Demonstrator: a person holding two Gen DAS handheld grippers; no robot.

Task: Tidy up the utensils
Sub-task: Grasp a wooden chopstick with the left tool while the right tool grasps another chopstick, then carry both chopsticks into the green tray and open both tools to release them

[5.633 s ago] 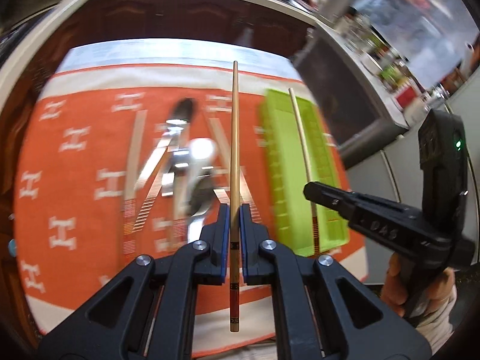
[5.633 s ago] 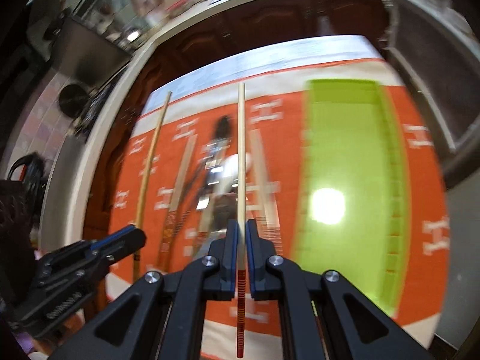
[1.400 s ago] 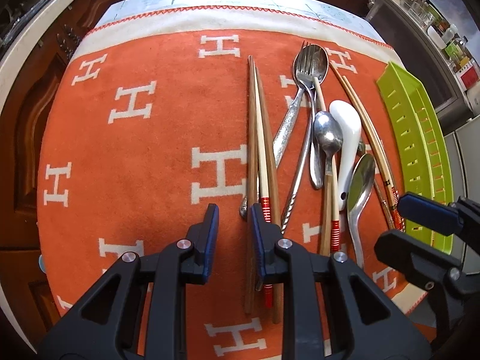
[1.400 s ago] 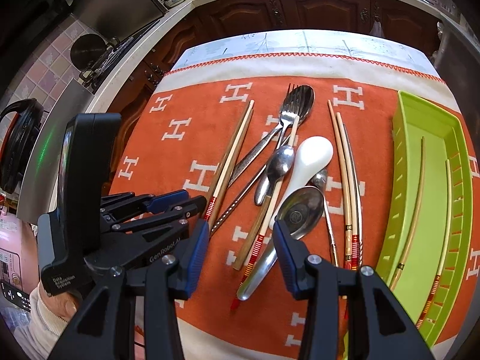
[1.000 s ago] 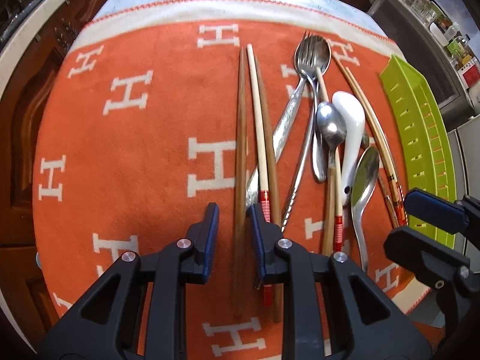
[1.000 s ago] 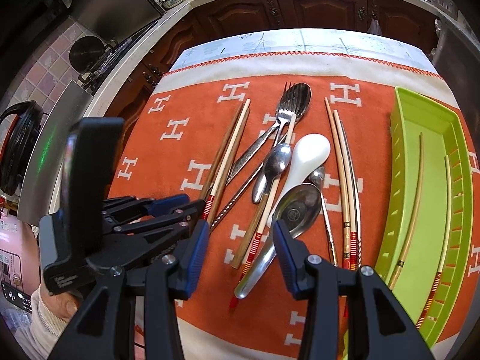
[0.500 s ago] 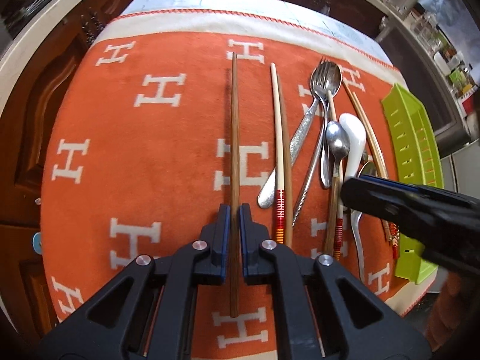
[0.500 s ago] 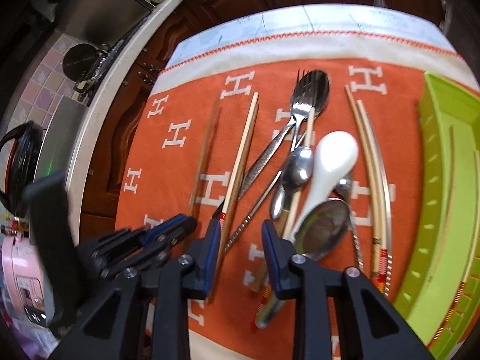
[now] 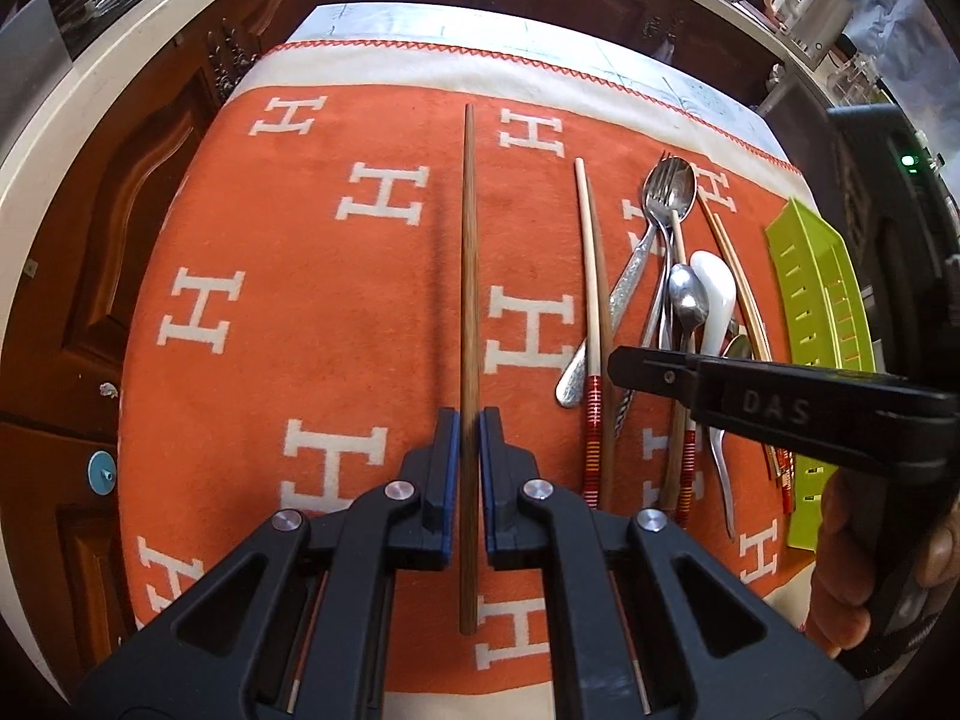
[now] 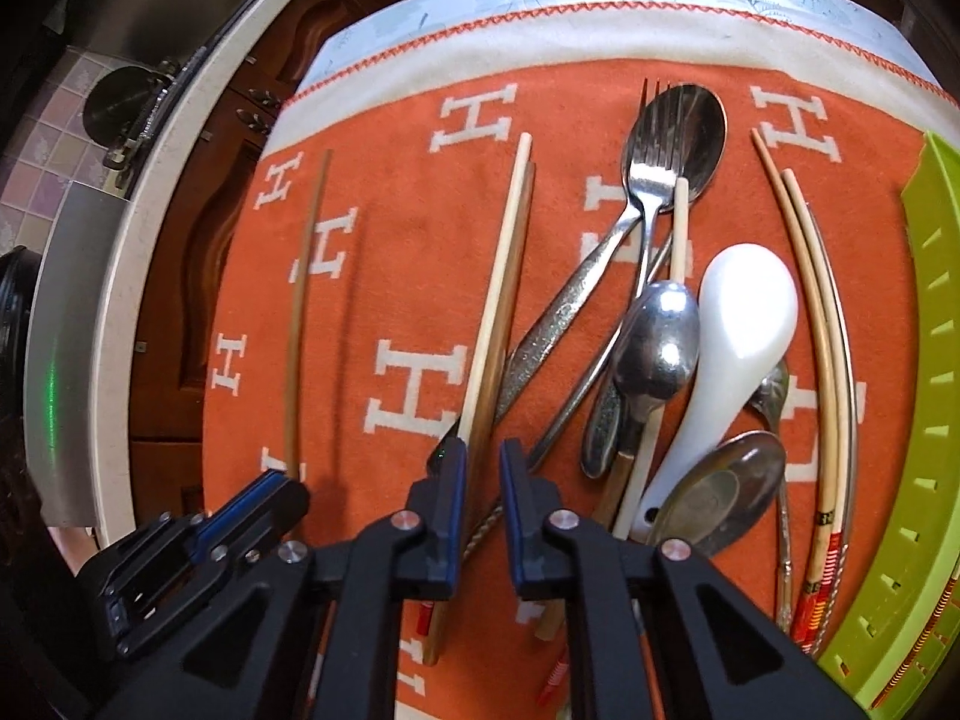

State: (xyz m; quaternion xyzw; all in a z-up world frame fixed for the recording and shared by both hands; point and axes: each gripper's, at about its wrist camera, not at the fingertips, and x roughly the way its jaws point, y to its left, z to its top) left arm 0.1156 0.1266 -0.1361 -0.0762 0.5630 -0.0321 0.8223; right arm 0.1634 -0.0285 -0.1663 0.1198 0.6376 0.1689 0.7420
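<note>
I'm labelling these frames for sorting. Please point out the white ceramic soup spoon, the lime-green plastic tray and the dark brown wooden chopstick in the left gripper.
White ceramic soup spoon [image 10: 750,306]: right wrist view, bowl.
Lime-green plastic tray [image 9: 810,264]: left wrist view, slotted side wall.
Dark brown wooden chopstick [image 9: 468,276]: left wrist view, mid-shaft.

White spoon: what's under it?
The white spoon lies on a metal spoon at its handle end, and a second metal spoon pokes out beneath it. Whatever else it covers is hidden.

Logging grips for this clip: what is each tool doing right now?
Left tool: shut on a dark wooden chopstick.
Right tool: closing around a pale chopstick; pads not yet pressing.
</note>
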